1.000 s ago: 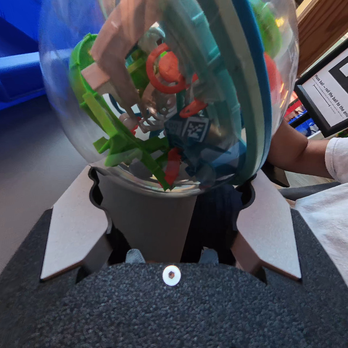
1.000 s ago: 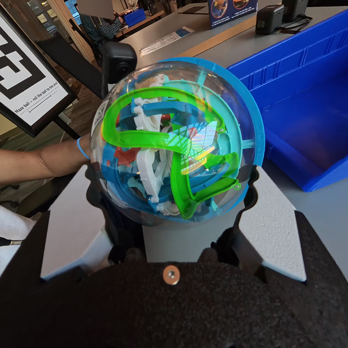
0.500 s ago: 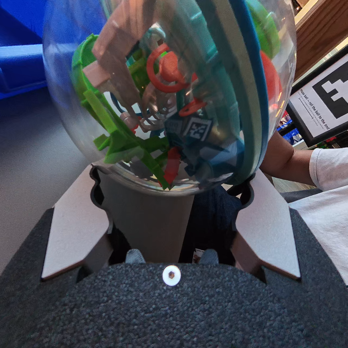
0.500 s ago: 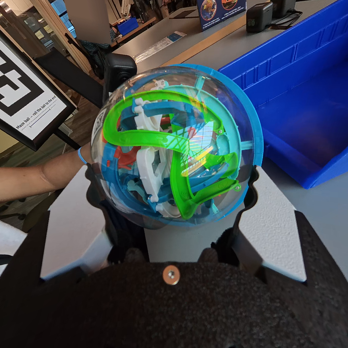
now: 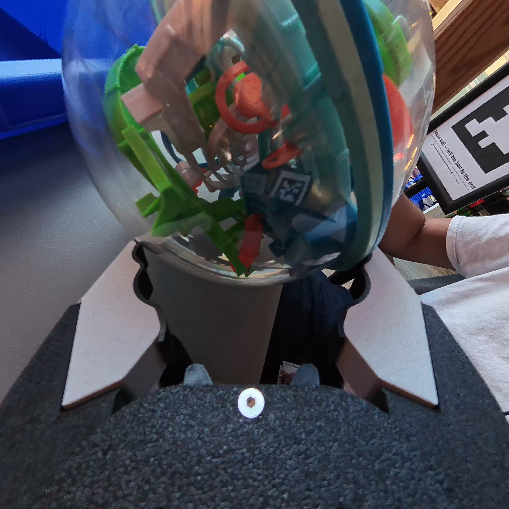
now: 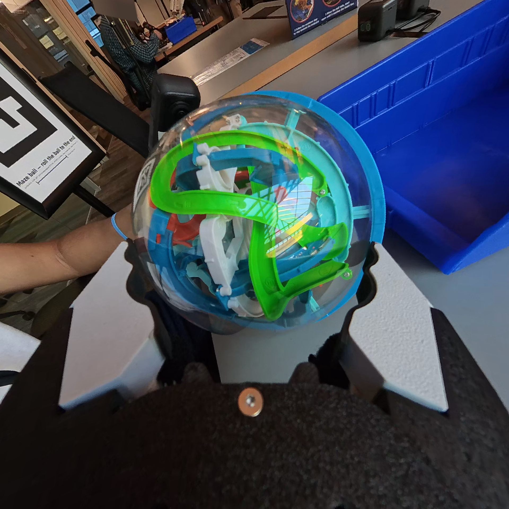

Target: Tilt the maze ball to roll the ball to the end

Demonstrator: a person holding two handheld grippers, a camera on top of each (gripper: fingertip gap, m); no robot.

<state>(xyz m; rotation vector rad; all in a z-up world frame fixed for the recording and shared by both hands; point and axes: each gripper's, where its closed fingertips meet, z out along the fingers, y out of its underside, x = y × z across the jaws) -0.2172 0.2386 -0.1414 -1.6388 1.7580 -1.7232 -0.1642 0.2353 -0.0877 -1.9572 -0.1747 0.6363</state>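
1. Nearest you, your left hand-held gripper [image 5: 252, 264] is spread wide around the maze ball [image 5: 248, 132], cradling its lower curve: one fingertip [image 5: 140, 259] meets the clear shell at 7 o'clock, the other meets the blue equator ring at 5 o'clock.
2. Your right hand-held gripper [image 6: 249, 271] is just as wide, its dark pads [image 6: 367, 264] pressed on the sphere's flanks at 3 and 9 o'clock, so both grippers hold the same maze ball [image 6: 256, 209] from opposite sides.
3. The sphere is lifted clear of the grey desk [image 6: 454, 297], its ring tilted steeply towards upright.
4. Progress: I can't pick out the small rolling ball among the green, white and blue tracks, so how much of the route is done can't be told; I judge the tilting is mid-course, with the run to the end left.
5. Your forearm [image 6: 49, 256] reaches in level from 9 o'clock.
6. Farther off, a blue bin [image 6: 440, 154] sits at 2 o'clock and a framed sign [image 6: 35, 154] at 10 o'clock.
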